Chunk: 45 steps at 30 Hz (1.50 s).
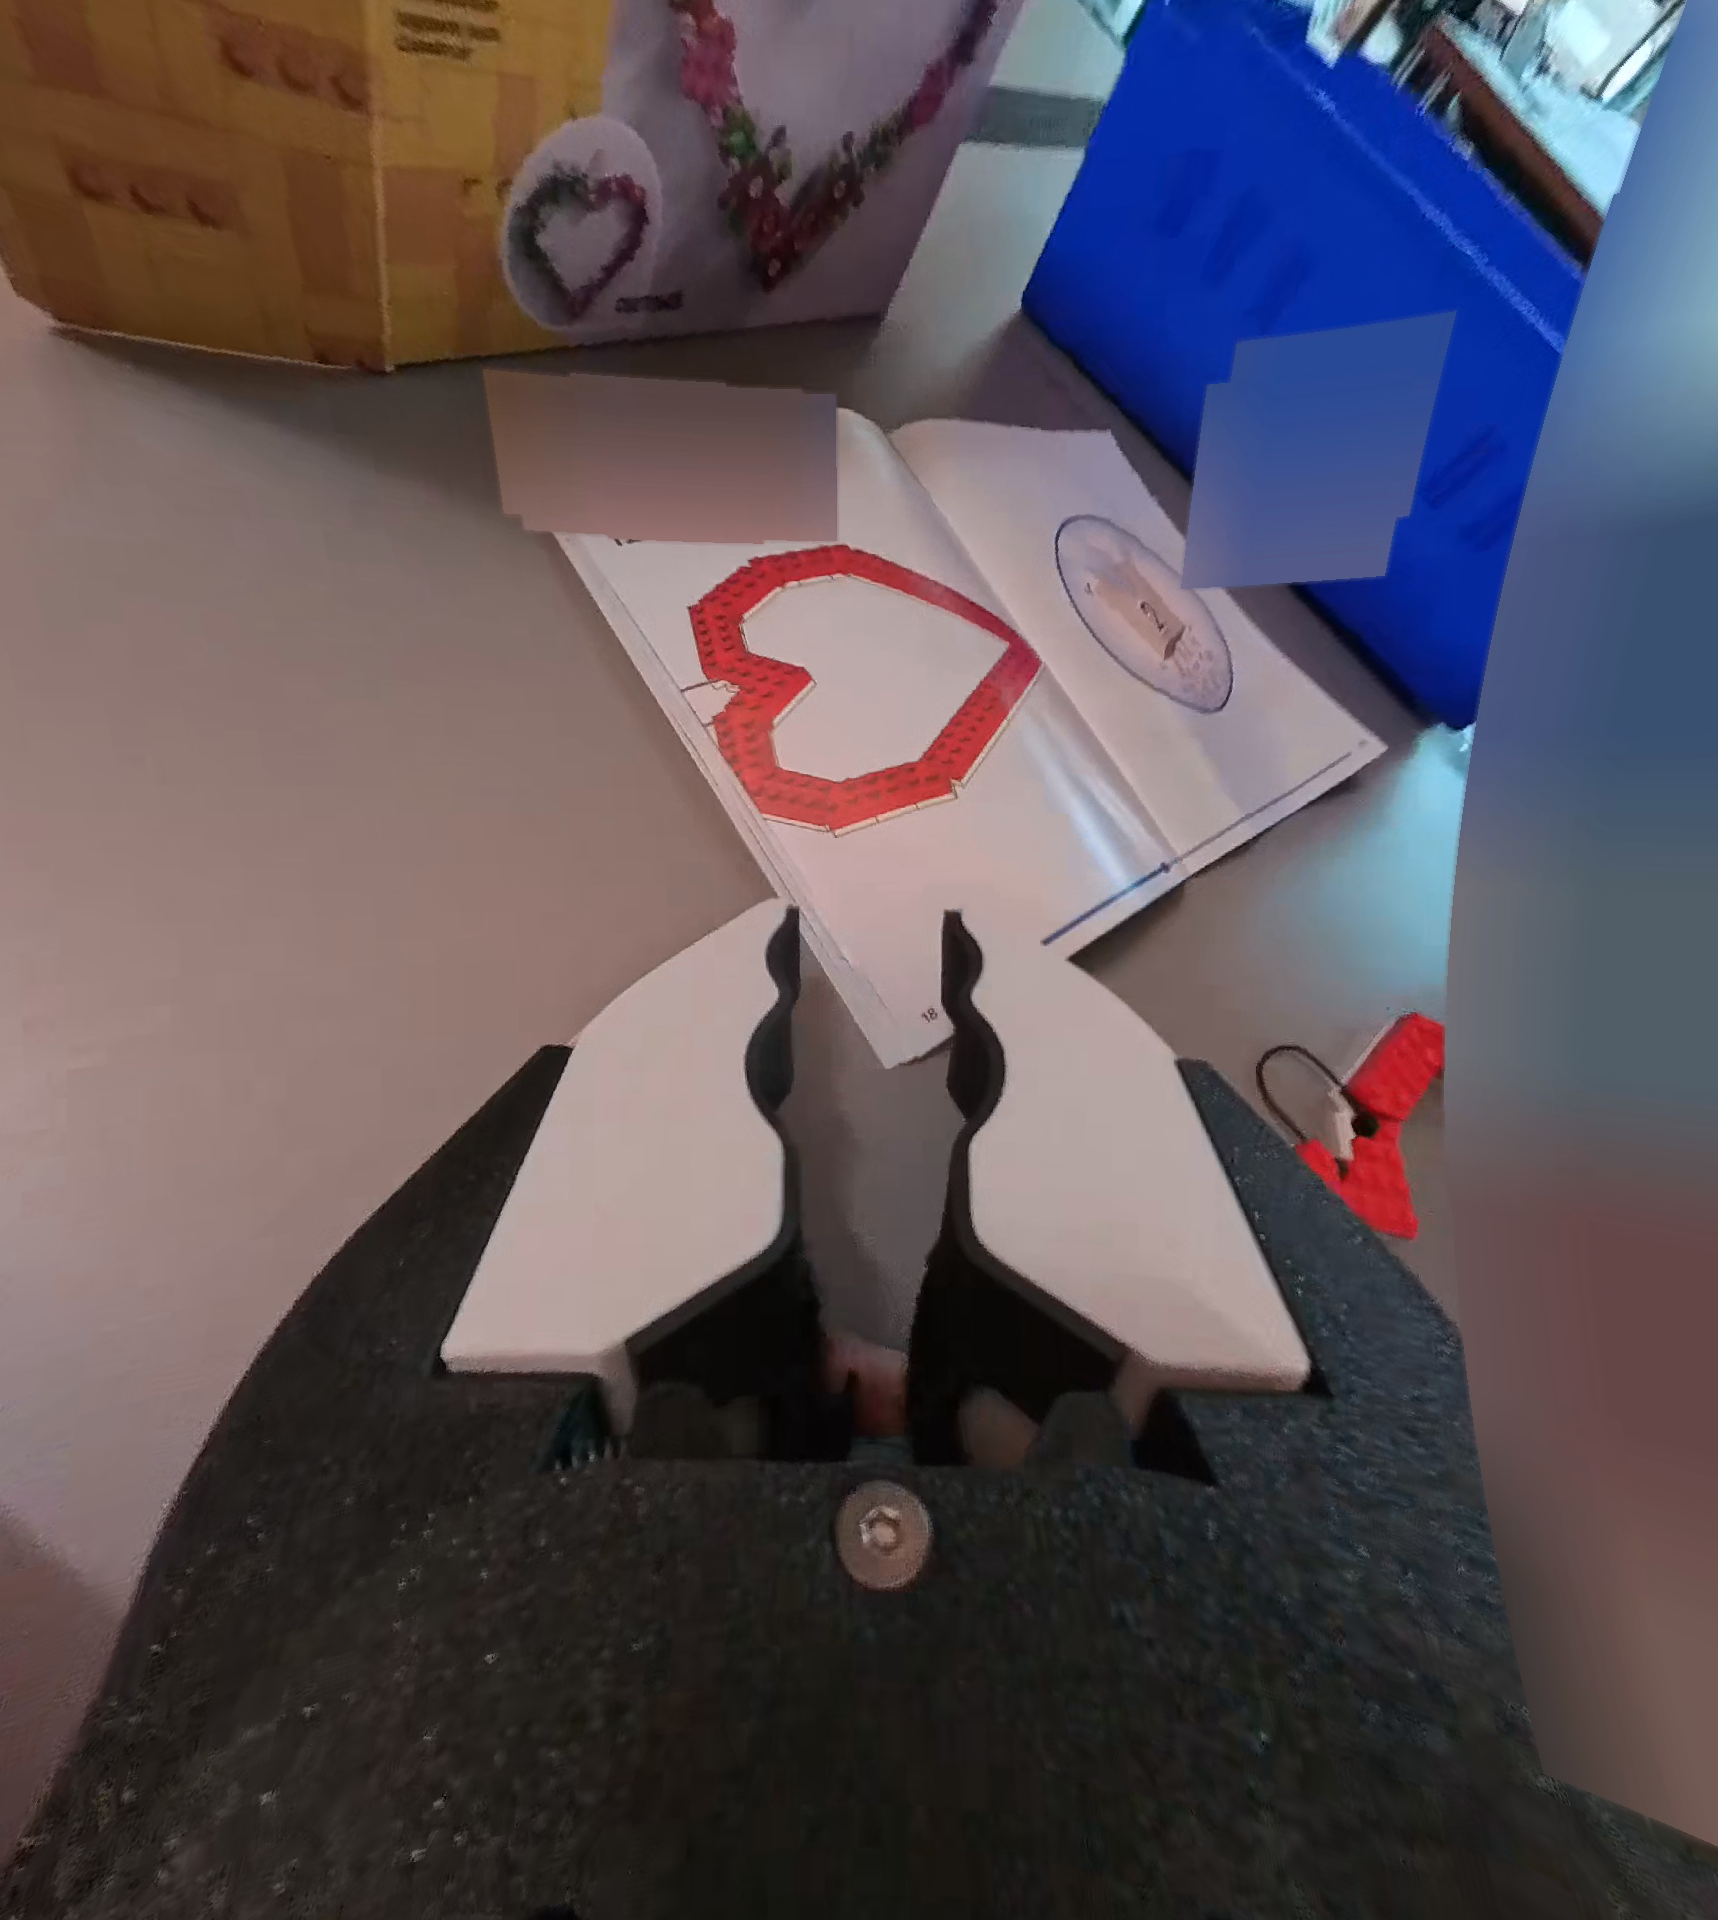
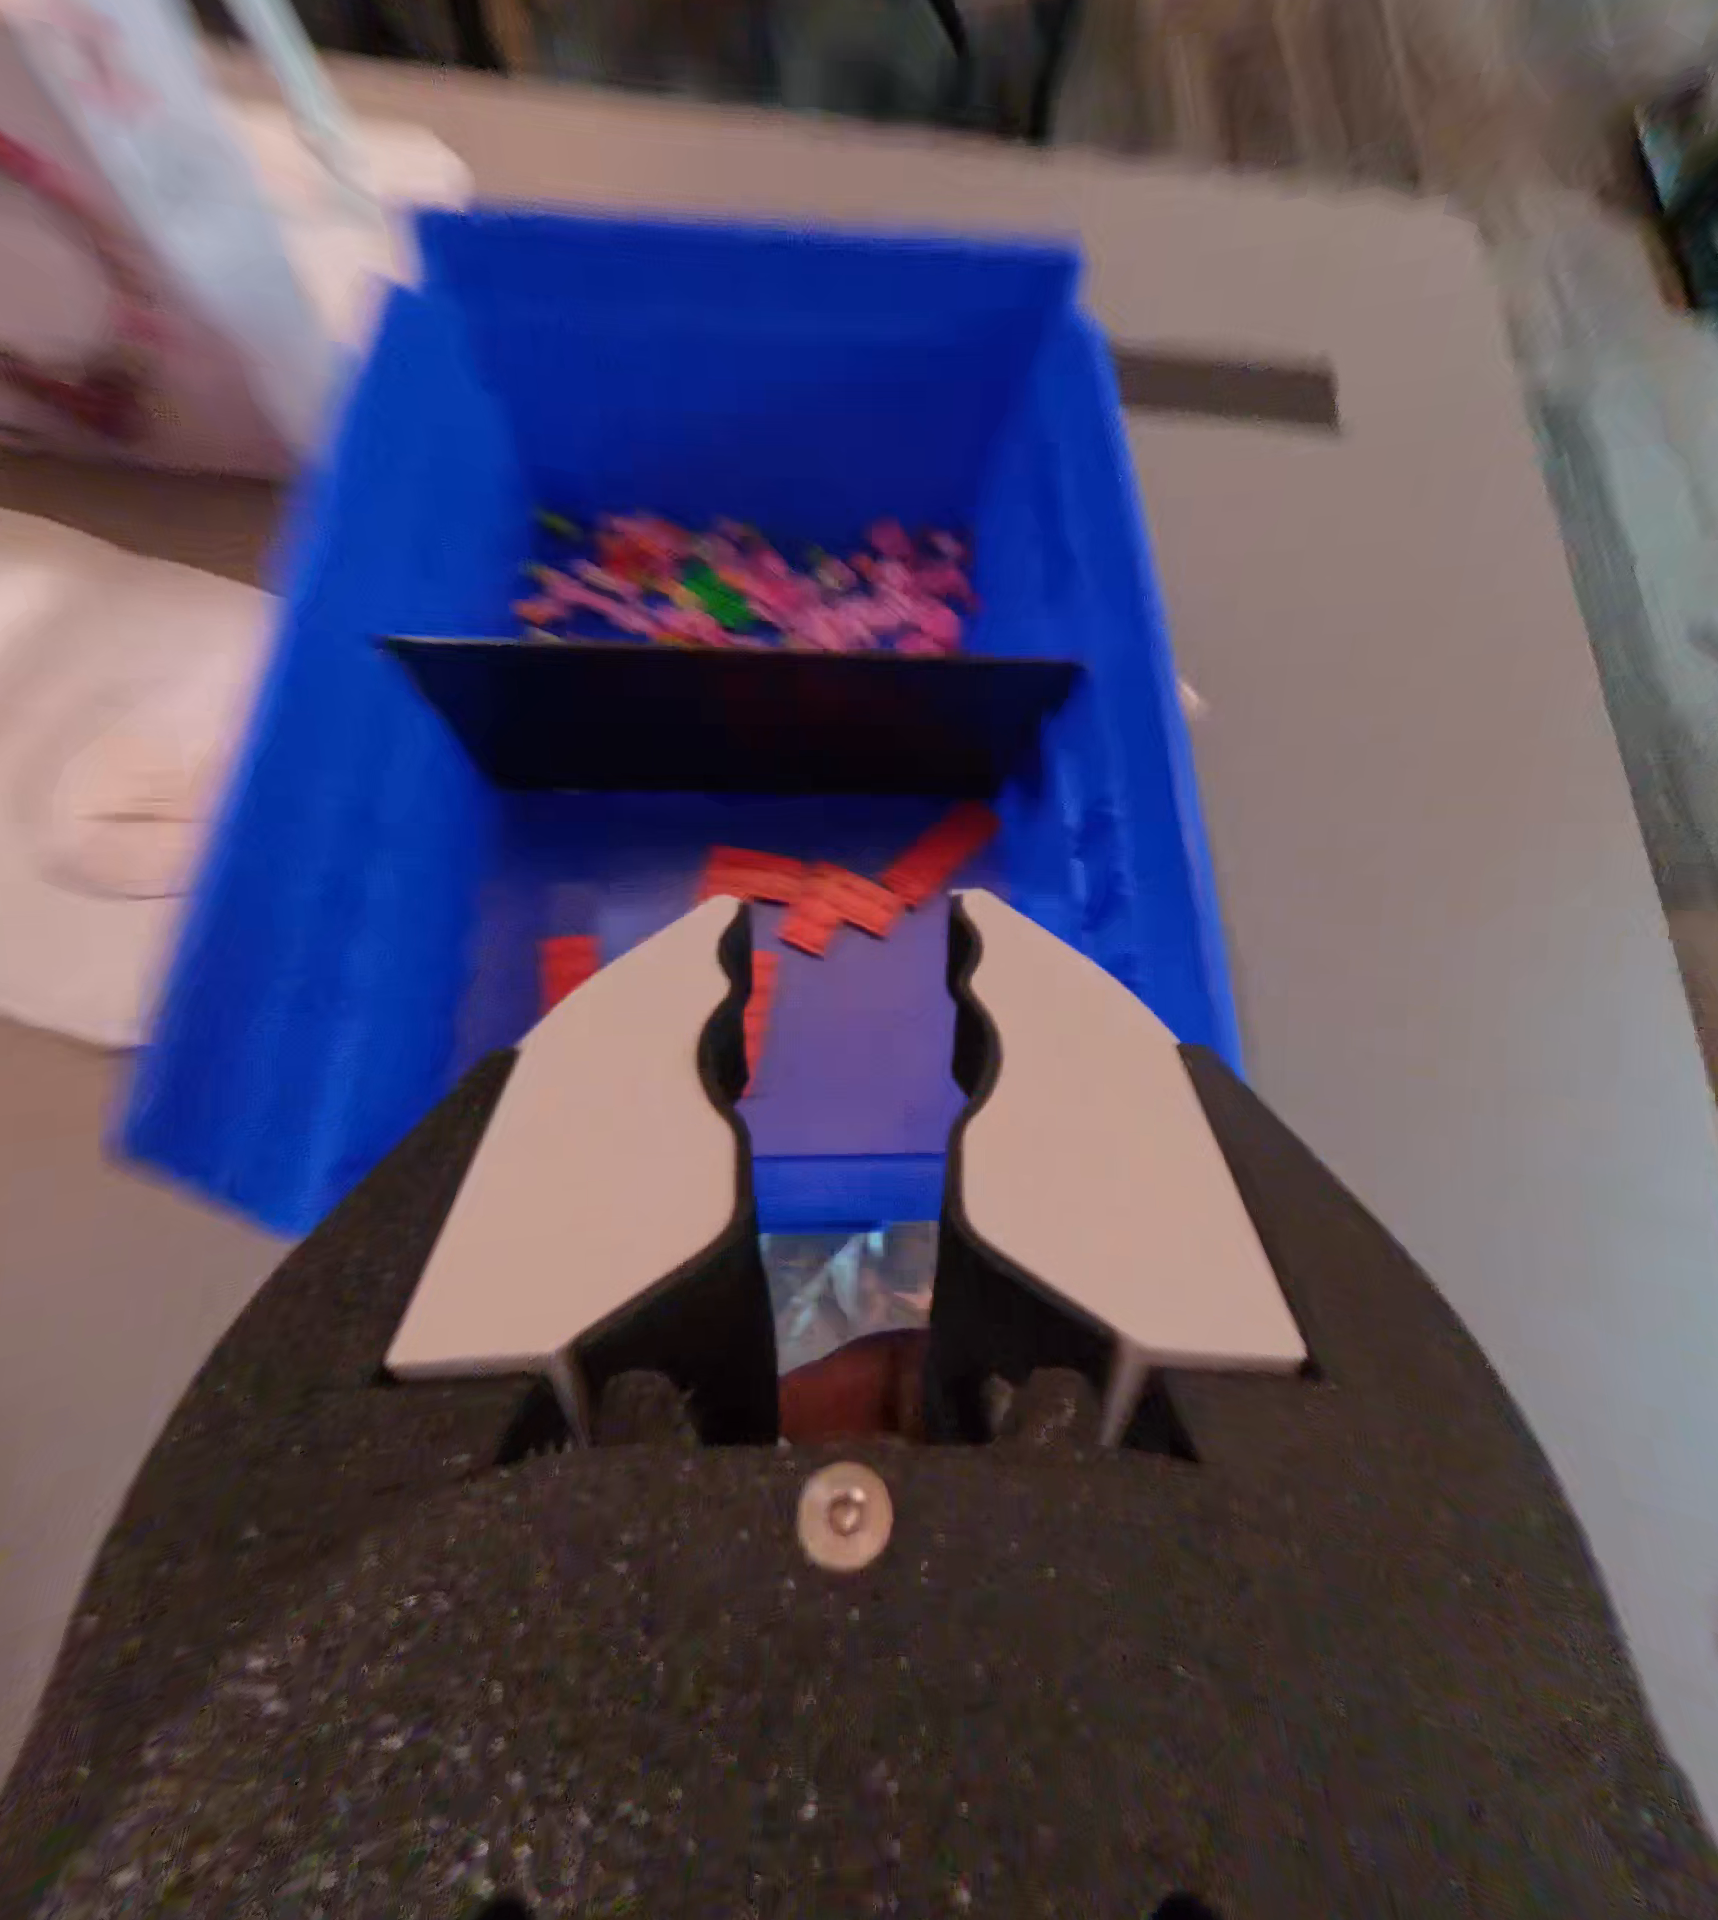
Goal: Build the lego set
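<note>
My left gripper [image 1: 870,920] is open and empty, held over the near corner of an open instruction booklet [image 1: 938,727] that shows a red heart frame. A partly built red Lego piece [image 1: 1380,1127] with a black loop lies on the table to the right of it. My right gripper [image 2: 847,906] is open and empty, above the near compartment of a blue bin [image 2: 335,831]. Red flat Lego plates [image 2: 834,894] lie in that compartment just beyond the fingertips. Behind a black divider [image 2: 730,717], the far compartment holds pink and mixed small pieces [image 2: 751,592]. The right view is blurred.
The Lego set box [image 1: 419,156], yellow and white, stands at the back left on the grey table [image 1: 211,727]. The blue bin also shows at the right of the left wrist view [image 1: 1250,260]. A white sheet [image 2: 24,748] lies left of the bin. About 45 centimetres separates my left fingertips from my right.
</note>
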### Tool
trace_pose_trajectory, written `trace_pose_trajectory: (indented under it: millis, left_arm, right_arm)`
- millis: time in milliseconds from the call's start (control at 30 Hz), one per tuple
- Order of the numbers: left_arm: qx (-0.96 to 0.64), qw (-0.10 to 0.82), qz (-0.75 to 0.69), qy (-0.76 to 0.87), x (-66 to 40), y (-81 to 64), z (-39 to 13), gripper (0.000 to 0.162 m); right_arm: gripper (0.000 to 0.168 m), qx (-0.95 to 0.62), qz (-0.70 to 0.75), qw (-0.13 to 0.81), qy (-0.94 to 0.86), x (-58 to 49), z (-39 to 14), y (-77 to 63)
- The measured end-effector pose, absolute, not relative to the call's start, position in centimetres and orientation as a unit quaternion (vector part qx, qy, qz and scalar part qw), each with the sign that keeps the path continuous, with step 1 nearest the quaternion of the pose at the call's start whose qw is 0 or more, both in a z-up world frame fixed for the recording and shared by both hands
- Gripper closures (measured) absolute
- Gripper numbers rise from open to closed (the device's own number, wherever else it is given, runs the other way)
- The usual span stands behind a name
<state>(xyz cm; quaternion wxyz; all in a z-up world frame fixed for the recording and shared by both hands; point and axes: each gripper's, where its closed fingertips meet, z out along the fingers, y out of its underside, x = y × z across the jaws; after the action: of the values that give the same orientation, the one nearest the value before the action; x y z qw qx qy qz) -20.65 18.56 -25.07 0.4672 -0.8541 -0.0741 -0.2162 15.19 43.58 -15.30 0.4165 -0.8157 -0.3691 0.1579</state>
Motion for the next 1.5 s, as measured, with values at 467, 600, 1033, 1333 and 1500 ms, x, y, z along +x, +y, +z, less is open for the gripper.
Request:
trace_pose_trajectory:
  millis: [467,600,1033,1333,1500]
  left_arm:
    - [-0.844,0.479,-0.237,-0.048,-19.9,18.4,-24.4,0.139]
    - [-0.848,0.478,-0.226,-0.026,-19.3,18.2,-24.5,0.139]
    - [-0.861,0.462,-0.210,-0.012,-18.8,18.1,-25.1,0.140]
    - [-0.858,0.467,-0.212,-0.019,-19.0,18.1,-24.9,0.140]
    - [-0.860,0.464,-0.212,-0.018,-18.9,18.1,-25.0,0.140]
  right_arm:
    - [0.144,-0.918,0.058,0.179,-0.348,12.7,-28.1,50.2]
    - [0.149,-0.904,0.077,0.191,-0.375,12.7,-27.5,49.9]
    - [0.149,-0.721,0.250,0.201,-0.614,7.5,-23.8,24.8]
    - [0.126,-0.735,0.309,0.330,-0.505,8.7,-15.7,33.2]
    - [0.103,-0.842,0.245,0.241,-0.417,11.3,-21.0,40.8]
